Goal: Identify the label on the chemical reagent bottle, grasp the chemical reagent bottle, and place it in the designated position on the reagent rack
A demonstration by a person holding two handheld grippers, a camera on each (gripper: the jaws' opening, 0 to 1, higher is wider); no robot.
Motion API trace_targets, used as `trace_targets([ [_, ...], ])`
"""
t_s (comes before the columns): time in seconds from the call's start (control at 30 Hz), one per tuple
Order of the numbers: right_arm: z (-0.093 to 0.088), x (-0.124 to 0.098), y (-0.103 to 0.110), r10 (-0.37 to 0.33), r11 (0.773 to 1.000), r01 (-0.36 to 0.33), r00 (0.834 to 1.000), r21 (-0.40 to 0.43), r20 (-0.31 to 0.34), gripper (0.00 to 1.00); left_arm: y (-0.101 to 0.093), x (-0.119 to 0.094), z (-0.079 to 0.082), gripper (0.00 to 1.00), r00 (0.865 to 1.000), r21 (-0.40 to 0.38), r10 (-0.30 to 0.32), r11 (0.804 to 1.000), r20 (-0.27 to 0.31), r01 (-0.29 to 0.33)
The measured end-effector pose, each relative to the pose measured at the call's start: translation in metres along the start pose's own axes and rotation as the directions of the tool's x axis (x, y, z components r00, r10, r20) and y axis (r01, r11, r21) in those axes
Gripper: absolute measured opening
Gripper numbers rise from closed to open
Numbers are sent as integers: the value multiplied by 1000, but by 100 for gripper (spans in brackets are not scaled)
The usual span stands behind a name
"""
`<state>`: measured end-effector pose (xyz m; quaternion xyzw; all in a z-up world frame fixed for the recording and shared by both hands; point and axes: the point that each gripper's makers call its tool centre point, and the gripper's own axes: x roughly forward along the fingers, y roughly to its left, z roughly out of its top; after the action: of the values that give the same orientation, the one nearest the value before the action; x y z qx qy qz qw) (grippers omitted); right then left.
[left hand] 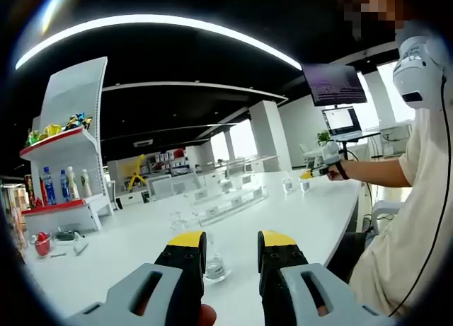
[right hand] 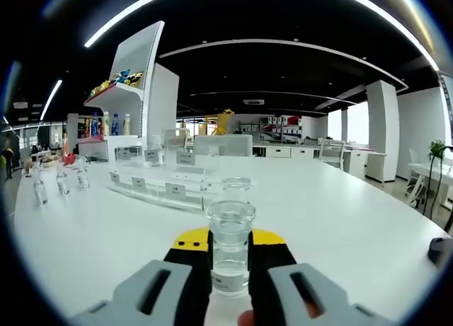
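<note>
The right gripper [right hand: 230, 252], with yellow-tipped black jaws, is closed on a small clear glass reagent bottle [right hand: 231, 245] with a white label, upright over the smooth white table [right hand: 340, 220]. Beyond the bottle stands a clear acrylic stepped reagent rack [right hand: 166, 181] carrying white tags. The left gripper [left hand: 232, 259] hangs with jaws apart, holding nothing; another clear bottle [left hand: 214, 264] stands on the table between them.
</note>
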<state>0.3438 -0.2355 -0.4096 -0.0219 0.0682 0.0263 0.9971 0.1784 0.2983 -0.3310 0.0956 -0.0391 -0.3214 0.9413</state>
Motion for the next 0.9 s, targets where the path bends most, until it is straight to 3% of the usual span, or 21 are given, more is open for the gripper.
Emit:
trace_targets([
  [0.3,11,-12,4,7,1000,-7,1000,20,13,18,-1,0,0,29,1000,1,-2,1000,1,2],
  [0.9,38,-49,33,50,997,-48,998,-62,45,18,-2,-2,1,29,1000,4,1,1000,7,-1],
])
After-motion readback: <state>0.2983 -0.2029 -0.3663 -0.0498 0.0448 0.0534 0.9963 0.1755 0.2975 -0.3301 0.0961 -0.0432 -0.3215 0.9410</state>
